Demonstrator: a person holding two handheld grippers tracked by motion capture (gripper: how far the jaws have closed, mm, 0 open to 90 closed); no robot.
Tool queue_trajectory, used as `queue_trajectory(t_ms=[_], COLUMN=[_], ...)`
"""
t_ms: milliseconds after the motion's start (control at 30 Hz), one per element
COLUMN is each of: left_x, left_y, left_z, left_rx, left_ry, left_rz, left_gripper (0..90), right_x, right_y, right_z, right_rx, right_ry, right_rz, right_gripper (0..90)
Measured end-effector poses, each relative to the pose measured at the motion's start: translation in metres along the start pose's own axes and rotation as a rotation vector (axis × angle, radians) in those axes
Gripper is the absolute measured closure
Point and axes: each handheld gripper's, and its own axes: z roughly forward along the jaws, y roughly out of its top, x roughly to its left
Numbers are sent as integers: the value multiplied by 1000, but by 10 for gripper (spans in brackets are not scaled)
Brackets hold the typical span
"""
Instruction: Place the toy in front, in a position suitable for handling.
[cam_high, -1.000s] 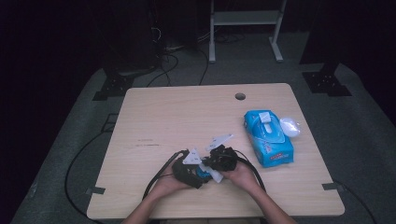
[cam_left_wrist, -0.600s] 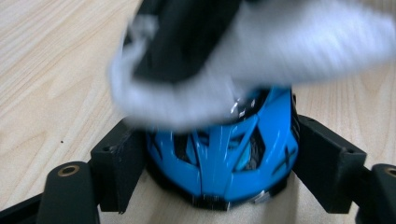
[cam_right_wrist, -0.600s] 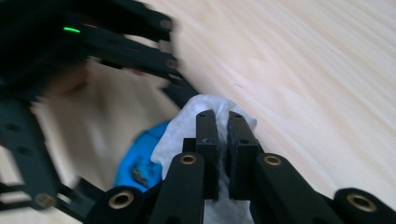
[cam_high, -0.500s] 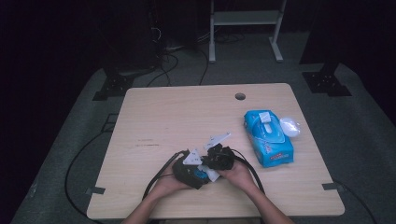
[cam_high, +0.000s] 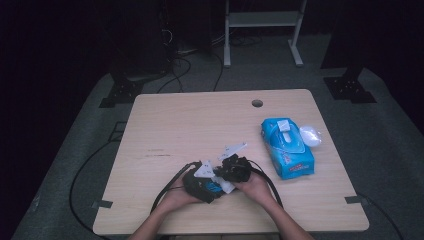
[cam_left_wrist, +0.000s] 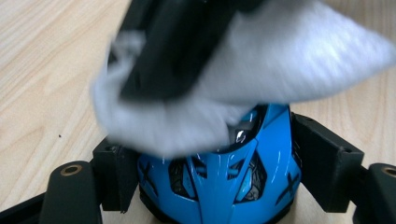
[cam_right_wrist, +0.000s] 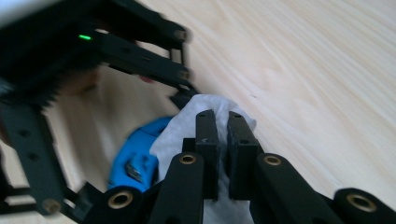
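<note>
The left gripper (cam_left_wrist: 205, 186) clamps the blue mouse (cam_left_wrist: 219, 177) at the bench's (cam_high: 200, 125) near edge, while the right gripper (cam_right_wrist: 223, 135), closed on a wipe (cam_right_wrist: 187, 126), presses from 12 o'clock onto its top.

Your left gripper (cam_high: 212, 186) jaws just closing slightly, clamped; right gripper (cam_high: 231, 176) pinched tight, tips meeting.

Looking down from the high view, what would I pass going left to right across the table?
Left tongs around a blue mouse → right tongs pinching a white wipe → blue wipes pack → crumpled white wipe.
</note>
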Motion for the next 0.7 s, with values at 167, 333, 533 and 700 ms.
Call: queue_trajectory(t_ms=[167, 333, 533, 700], left_x=[0, -1, 0, -2], left_y=[-1, -2, -2, -2], left_z=[-1, -2, -1, 0], left_rx=[-5, -3, -12, -12], left_ry=[-3, -5, -7, -4], left_rz=[4, -3, -1, -10], left_gripper=[253, 253, 255, 254], right_x=[-24, -8, -21, -4], right_y=[-15, -11, -15, -10], right_z=[-17, -7, -21, -9], right_rx=[-7, -26, -3, -49], right_ry=[-67, -60, -99, -8], right_rz=[65, 6, 15, -13], right_gripper=[847, 847, 846, 845])
